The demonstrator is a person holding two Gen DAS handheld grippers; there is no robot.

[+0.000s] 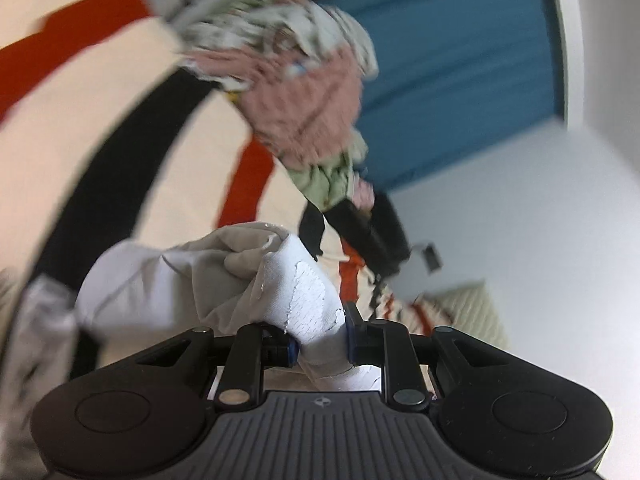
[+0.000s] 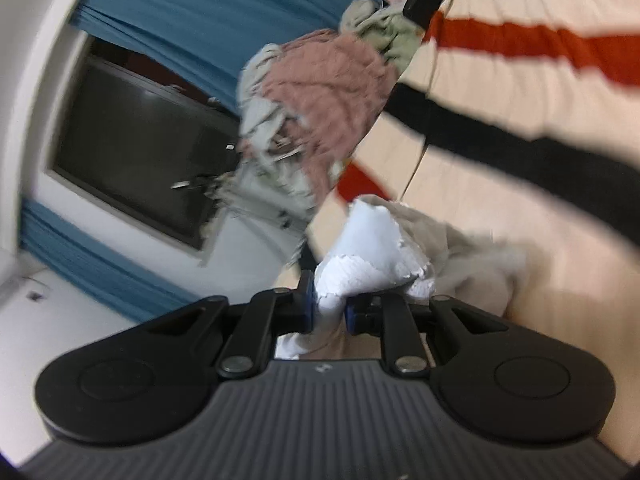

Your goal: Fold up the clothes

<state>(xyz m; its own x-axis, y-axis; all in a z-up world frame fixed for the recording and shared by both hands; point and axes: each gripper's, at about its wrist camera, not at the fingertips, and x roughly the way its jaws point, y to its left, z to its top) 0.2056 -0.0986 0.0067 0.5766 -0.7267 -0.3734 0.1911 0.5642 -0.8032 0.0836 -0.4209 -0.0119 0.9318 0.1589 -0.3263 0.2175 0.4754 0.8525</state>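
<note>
A pale white-grey garment (image 1: 224, 280) is bunched in front of my left gripper (image 1: 320, 346), whose blue pads are shut on a fold of it. In the right wrist view the same pale garment (image 2: 372, 244) is pinched between the pads of my right gripper (image 2: 330, 310), which is shut on another fold. The cloth hangs lifted over a cream bedspread (image 1: 100, 92) with red and black stripes. Both views are tilted and blurred.
A heap of clothes lies on the bedspread (image 2: 540, 92): a pink fuzzy piece (image 1: 308, 108) (image 2: 328, 88), a light green piece (image 1: 328, 180) (image 2: 392, 36), a grey patterned one (image 1: 248, 28). Blue curtains (image 1: 460, 72) (image 2: 208, 12), a dark window (image 2: 140, 148) and white wall (image 1: 540, 240) are behind.
</note>
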